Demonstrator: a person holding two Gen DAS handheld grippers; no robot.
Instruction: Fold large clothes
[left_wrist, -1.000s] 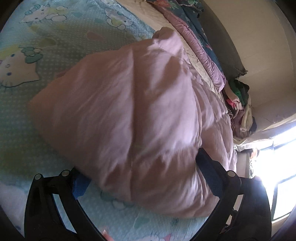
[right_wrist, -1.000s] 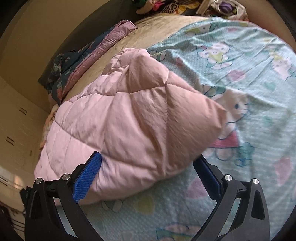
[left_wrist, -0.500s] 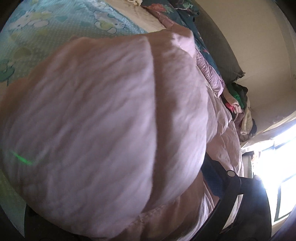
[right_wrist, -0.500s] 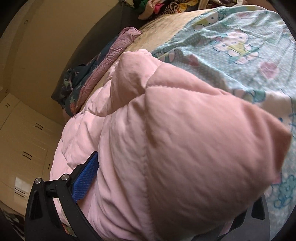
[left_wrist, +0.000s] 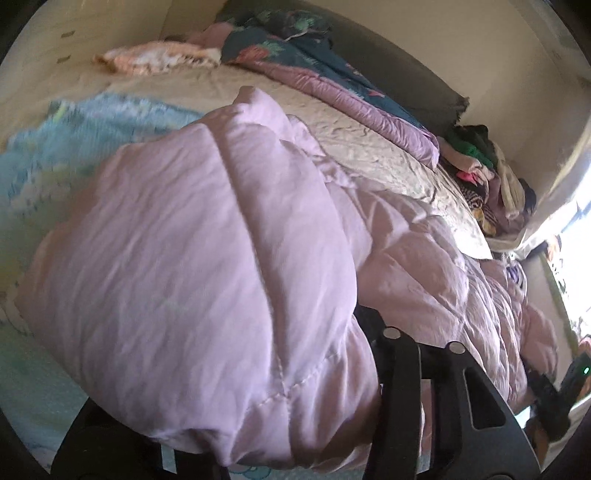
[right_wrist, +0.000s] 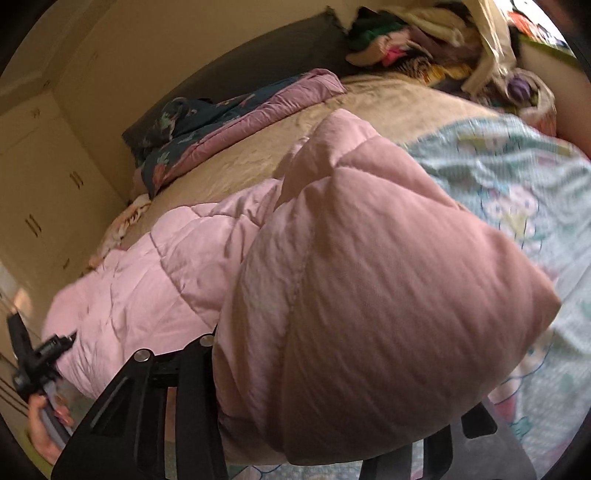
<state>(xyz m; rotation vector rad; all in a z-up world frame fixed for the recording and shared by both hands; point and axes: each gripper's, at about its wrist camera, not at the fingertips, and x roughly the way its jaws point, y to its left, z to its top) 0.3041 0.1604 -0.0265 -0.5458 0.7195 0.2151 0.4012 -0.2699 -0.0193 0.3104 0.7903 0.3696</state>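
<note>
A large pink quilted comforter (left_wrist: 184, 240) lies on the bed, stretched between both views. One bunched corner of it fills the left wrist view, where the jaws of my left gripper (left_wrist: 236, 369) are closing on the fabric and its left finger is hidden under the cloth. The opposite corner (right_wrist: 369, 277) bulges up in the right wrist view, pinched by my right gripper (right_wrist: 343, 380), whose jaws are closing too. Both corners hang lifted off the sheet. A person's hand (right_wrist: 44, 435) holding the other tool shows at the lower left of the right wrist view.
Under the comforter lies a light blue cartoon sheet (right_wrist: 517, 184) over a beige bedspread (left_wrist: 332, 122). A dark floral blanket with purple lining (left_wrist: 332, 85) runs along the headboard. A heap of clothes (left_wrist: 480, 158) sits at the bed's corner. Cream wardrobe doors (right_wrist: 37, 184) stand nearby.
Both grippers went from wide open around the comforter's corners to pinching them. The corners have risen off the sheet and both views have rolled.
</note>
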